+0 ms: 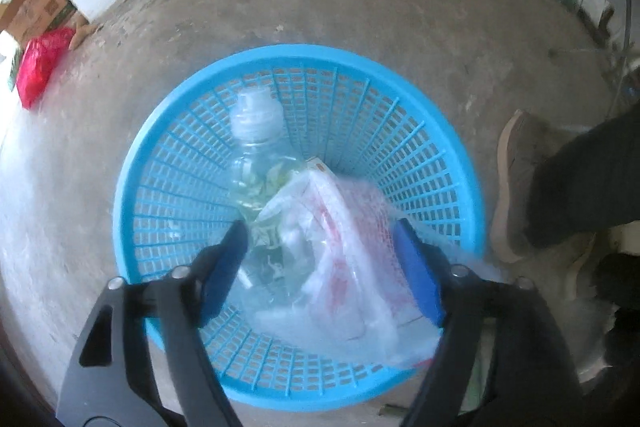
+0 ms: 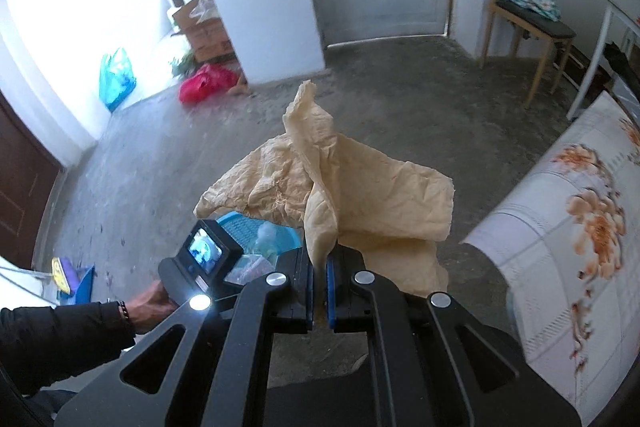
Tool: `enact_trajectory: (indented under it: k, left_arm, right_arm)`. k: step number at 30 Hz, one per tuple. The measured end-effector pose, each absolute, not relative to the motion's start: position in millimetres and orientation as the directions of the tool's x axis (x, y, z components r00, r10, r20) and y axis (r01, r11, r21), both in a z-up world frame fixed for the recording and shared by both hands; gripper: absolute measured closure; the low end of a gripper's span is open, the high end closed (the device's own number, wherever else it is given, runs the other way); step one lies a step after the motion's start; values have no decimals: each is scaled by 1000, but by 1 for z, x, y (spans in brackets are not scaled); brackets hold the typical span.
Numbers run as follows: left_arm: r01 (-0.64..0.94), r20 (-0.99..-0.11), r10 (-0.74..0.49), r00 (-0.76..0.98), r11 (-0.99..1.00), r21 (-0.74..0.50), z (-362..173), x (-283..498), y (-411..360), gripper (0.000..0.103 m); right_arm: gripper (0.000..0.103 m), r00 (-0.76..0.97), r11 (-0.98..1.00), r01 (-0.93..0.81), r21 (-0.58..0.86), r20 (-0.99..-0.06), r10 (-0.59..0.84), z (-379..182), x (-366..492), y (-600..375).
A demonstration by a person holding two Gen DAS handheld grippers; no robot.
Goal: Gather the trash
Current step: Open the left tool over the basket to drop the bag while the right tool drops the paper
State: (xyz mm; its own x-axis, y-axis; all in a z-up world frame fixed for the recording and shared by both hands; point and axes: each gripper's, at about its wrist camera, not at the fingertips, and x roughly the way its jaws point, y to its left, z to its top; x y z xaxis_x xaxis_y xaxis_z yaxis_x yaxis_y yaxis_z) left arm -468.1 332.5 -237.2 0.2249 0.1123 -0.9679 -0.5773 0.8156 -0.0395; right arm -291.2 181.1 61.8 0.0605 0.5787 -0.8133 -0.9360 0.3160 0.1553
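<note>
Over the blue basket (image 1: 168,163) on the floor, my left gripper (image 1: 320,239) is wide open above a clear bottle (image 1: 260,163) and a plastic bag (image 1: 344,251) lying inside, while my right gripper (image 2: 319,267) pinches a crumpled yellow paper (image 2: 320,179) tight.

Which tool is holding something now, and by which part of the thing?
The right tool pinches the crumpled yellowish paper by its lower edge. The left tool is open over the blue basket, holding nothing.
</note>
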Motion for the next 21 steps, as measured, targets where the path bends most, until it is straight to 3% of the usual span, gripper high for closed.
enact_trajectory:
  k: [6,9,11,16,21]
  left_arm:
    - [-641,-908,84,411,735,-222,-206,-513,356,18]
    - [-655,-912,133,389,736,-172,-204,-518,359,18]
    - [-658,-890,130,437,721,-218,-198,-526,361,18]
    - [-705,-878,196,436,681,-198,-185,-539,373,18]
    - [-782,-864,257,432,584,-217,-181,-575,395,18]
  right_arm:
    - [98,2,263,-949,174,-830,557,47,-311,208]
    - [98,-25,236,-954,184,-836,549,42,-323,221]
    - [98,-33,224,-957,183,-839,543,40,-327,226]
    - [98,-56,189,-966,176,-856,513,29,-345,243]
    - [98,-91,115,-982,150,-908,408,-16,-372,269]
